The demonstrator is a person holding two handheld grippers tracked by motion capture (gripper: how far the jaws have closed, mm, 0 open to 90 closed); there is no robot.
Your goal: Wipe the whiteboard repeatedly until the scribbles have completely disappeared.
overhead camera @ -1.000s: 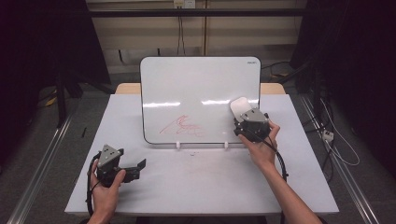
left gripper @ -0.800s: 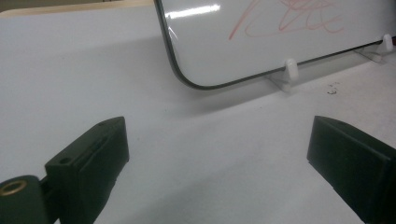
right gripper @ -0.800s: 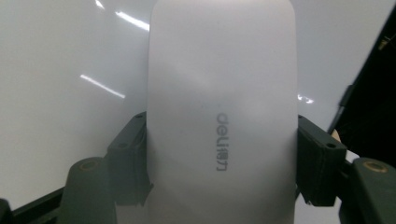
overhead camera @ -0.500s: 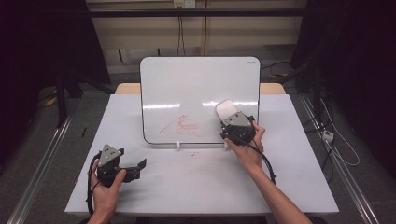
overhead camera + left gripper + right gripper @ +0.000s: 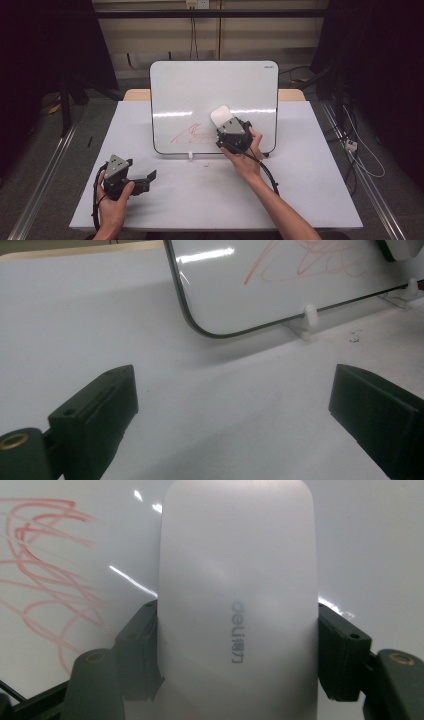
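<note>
A whiteboard (image 5: 215, 95) stands upright on small clear feet at the middle of the table, with a red scribble (image 5: 192, 135) low on its face. My right gripper (image 5: 222, 120) is shut on a white eraser (image 5: 220, 115), whose flat side lies against the board just right of the scribble. In the right gripper view the eraser (image 5: 237, 600) sits between both jaws, with the red scribble (image 5: 45, 575) to its left. My left gripper (image 5: 150, 178) rests open near the table's front left, nothing between its jaws. The left gripper view shows the board's lower corner (image 5: 200, 325) and the scribble (image 5: 305, 265).
The table (image 5: 310, 200) is covered in white. A clear foot (image 5: 191, 156) props the board's lower edge, and a small dark speck (image 5: 354, 338) lies on the table near it. Dark curtains and floor cables surround the table.
My right gripper has carried the eraser leftward across the board, from its right edge to just beside the red scribble. The left gripper has stayed put.
</note>
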